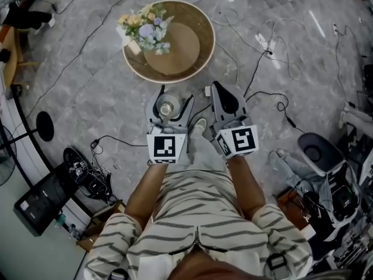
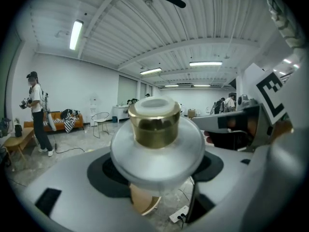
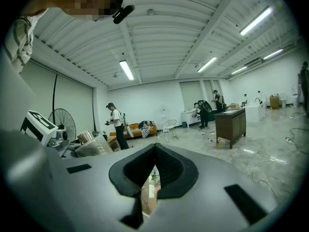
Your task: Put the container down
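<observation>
Grey marbled flooring (image 1: 87, 92) strewn with cables was seen under the person, with one round wooden table (image 1: 180, 45) ahead and one bunch of pale flowers (image 1: 145, 28) standing on its left part. Two grippers were held out side by side short of that table. The left gripper (image 1: 170, 100) was clenched on the single container (image 2: 157, 129), a squat frosted jar with a gold collar and a pale cap, kept upright with the jaw pads pressed against the two sides of its wide body. The jar was thus carried in the air above the floor, near the table's near rim but not yet over it and not resting on anything. The right gripper (image 1: 226, 95) was drawn nearly closed, with only a thin slit left between its pads and nothing held in it. The jar was judged to be rigid and smooth, probably of glass, so fairly light yet breakable and apt to slip on its rounded flanks. A hold across the broad body below the collar was thought soundest, since the cap might come loose if it were taken there. A slow, level lowering onto the bare wood right of the flowers was judged to be called for before the jaws were let go.
</observation>
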Available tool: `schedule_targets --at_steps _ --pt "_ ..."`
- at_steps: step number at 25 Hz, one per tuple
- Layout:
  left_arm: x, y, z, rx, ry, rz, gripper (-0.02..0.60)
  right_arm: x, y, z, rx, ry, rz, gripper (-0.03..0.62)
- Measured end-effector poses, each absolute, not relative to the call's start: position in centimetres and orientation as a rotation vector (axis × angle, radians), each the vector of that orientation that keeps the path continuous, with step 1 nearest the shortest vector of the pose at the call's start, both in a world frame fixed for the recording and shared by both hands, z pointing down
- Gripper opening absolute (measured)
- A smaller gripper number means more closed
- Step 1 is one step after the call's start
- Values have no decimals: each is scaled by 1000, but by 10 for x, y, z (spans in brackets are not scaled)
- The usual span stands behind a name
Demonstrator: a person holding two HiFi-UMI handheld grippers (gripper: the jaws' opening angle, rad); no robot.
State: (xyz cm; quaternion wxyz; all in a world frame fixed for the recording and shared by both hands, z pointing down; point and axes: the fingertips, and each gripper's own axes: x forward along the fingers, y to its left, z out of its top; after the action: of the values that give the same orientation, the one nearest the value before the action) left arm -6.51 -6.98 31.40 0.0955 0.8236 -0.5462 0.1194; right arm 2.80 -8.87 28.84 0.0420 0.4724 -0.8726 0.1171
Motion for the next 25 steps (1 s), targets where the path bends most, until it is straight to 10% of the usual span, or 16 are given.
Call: schedule_targets --at_steps 25 --pt "-64 -135 512 2394 -1453 452 333 13 -131 470 1506 -2516 556 9"
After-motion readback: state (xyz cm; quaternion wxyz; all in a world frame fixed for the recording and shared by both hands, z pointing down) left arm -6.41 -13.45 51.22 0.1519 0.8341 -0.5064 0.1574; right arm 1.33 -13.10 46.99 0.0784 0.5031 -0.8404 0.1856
